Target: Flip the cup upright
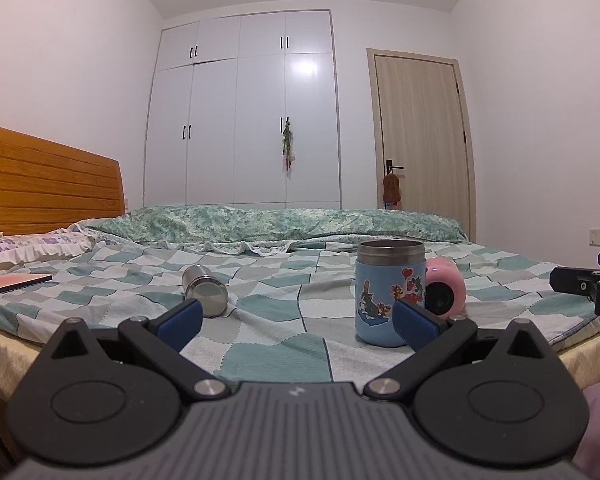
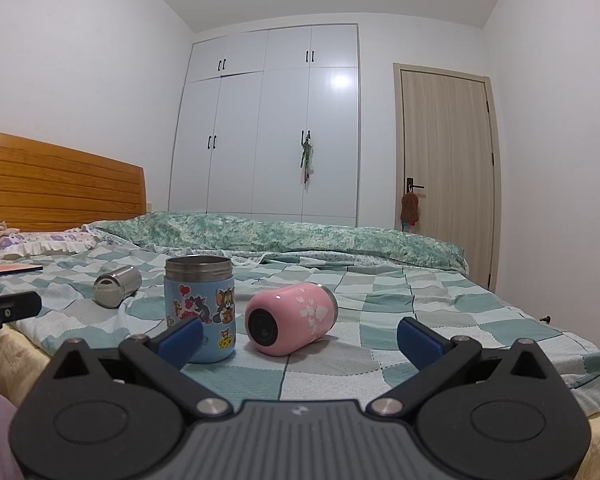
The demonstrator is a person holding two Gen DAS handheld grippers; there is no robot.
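A pink cup (image 2: 292, 319) lies on its side on the checked bedspread, base toward me; in the left wrist view it (image 1: 446, 291) is partly hidden behind the blue cup. A blue cartoon cup (image 2: 199, 307) (image 1: 390, 292) stands upright beside it. A steel cup (image 2: 117, 286) (image 1: 204, 290) lies on its side further left. My left gripper (image 1: 298, 326) is open and empty, short of the cups. My right gripper (image 2: 300, 340) is open and empty, facing the pink cup from a short distance.
The bed (image 2: 440, 320) has a rolled green quilt (image 2: 280, 236) at the far side and a wooden headboard (image 2: 60, 188) at left. A flat notebook (image 1: 16, 281) lies near the pillow. The other gripper shows at each view's edge (image 1: 588, 288) (image 2: 4, 312).
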